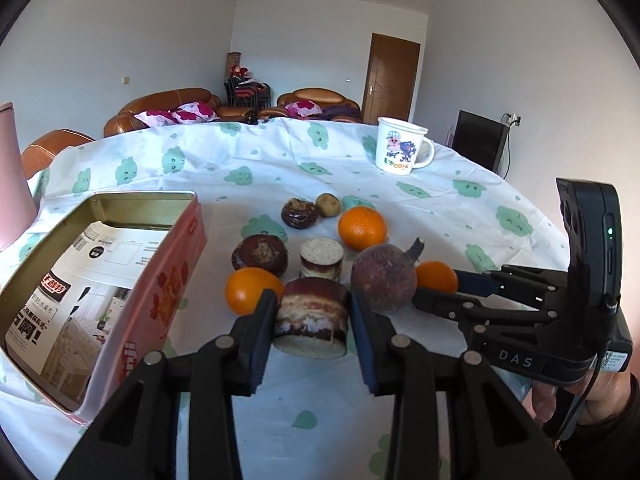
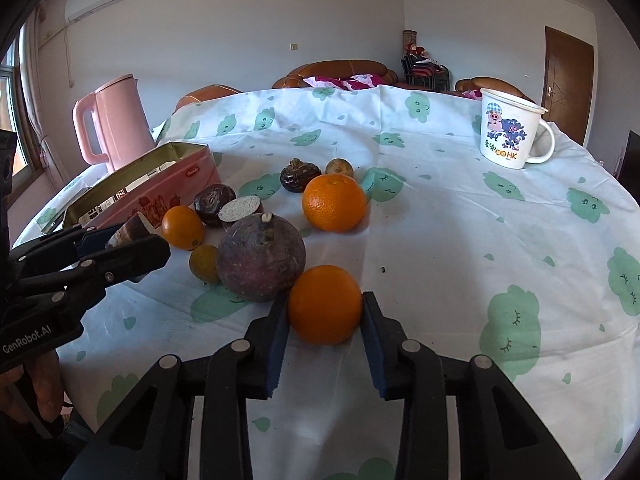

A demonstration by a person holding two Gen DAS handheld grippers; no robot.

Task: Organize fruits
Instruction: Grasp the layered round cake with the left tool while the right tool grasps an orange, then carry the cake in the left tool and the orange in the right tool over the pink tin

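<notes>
Sugarcane piece (image 1: 311, 322) clamped by left gripper (image 1: 312, 312) beside pink tin (image 1: 168, 280), small orange (image 2: 325, 304) clamped by right gripper (image 2: 325, 312) farther off.

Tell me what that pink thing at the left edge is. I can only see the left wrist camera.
Observer: It's a tall pink plastic kettle with a handle, standing behind the open pink tin box.
Operator: Is any fruit hiding from me?
Observer: Yes. A small yellow-brown round fruit sits right against the big purple round fruit.
Operator: Is the other gripper holding its orange properly?
Observer: The right gripper has its fingers pressed on both sides of the small round orange.
</notes>
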